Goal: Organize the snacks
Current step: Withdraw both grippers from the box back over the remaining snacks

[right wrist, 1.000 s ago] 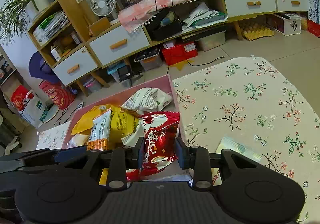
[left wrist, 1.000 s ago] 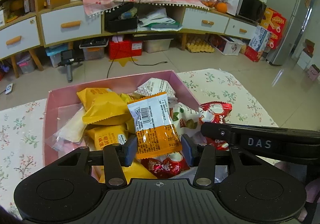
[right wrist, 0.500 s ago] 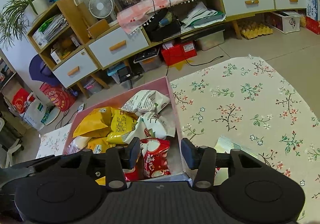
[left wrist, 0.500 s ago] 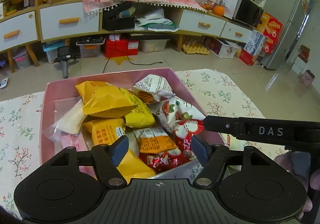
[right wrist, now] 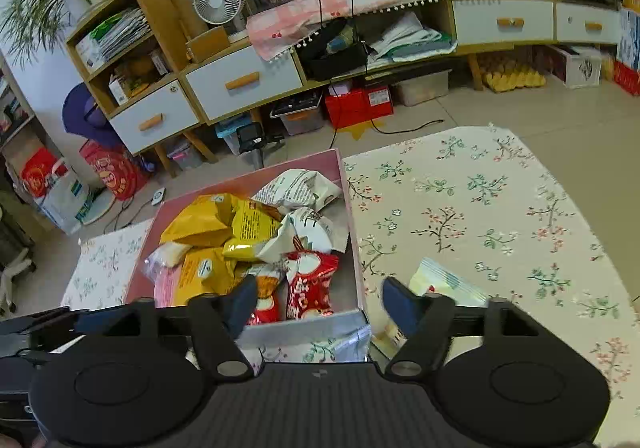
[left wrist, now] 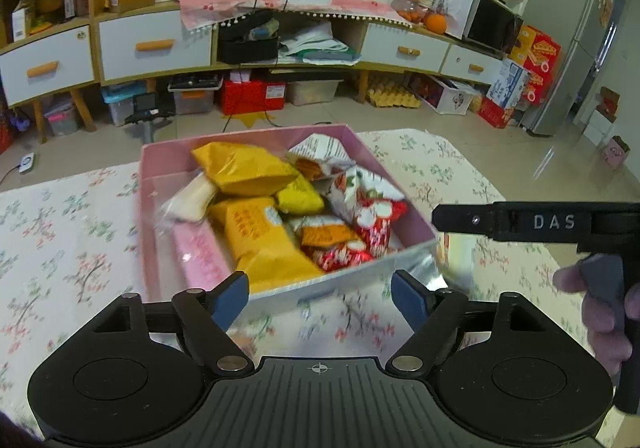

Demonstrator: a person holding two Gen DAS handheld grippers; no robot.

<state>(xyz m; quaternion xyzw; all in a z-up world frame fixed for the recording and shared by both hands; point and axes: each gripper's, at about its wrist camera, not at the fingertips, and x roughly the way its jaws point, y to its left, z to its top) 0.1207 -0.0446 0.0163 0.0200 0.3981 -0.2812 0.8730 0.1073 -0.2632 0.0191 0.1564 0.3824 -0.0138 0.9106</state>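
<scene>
Both claws are held spread wide with nothing gripped: left claw (left wrist: 320,294), right claw (right wrist: 318,304). Snacks (right wrist: 256,244) are piled in the pink box (left wrist: 146,183) on the flowery surface (right wrist: 480,215); one pale packet (right wrist: 444,282) is left lying beside the box.

Snack packets heaped in an open pink box (left wrist: 256,137) on the floral worktop (right wrist: 480,207).

Yellow packets (left wrist: 240,169) fill the left and middle of the box, one (left wrist: 260,240) lying flat toward the near wall. A white printed packet (right wrist: 296,187) sits crumpled at the far right corner; red packets (right wrist: 310,284) and a small orange one (left wrist: 326,234) lie at the near right. A pink packet (left wrist: 202,260) rests along the left wall beside a clear-wrapped pale one (left wrist: 188,199). One pale packet (right wrist: 444,282) lies outside on the worktop, just right of the box.
</scene>
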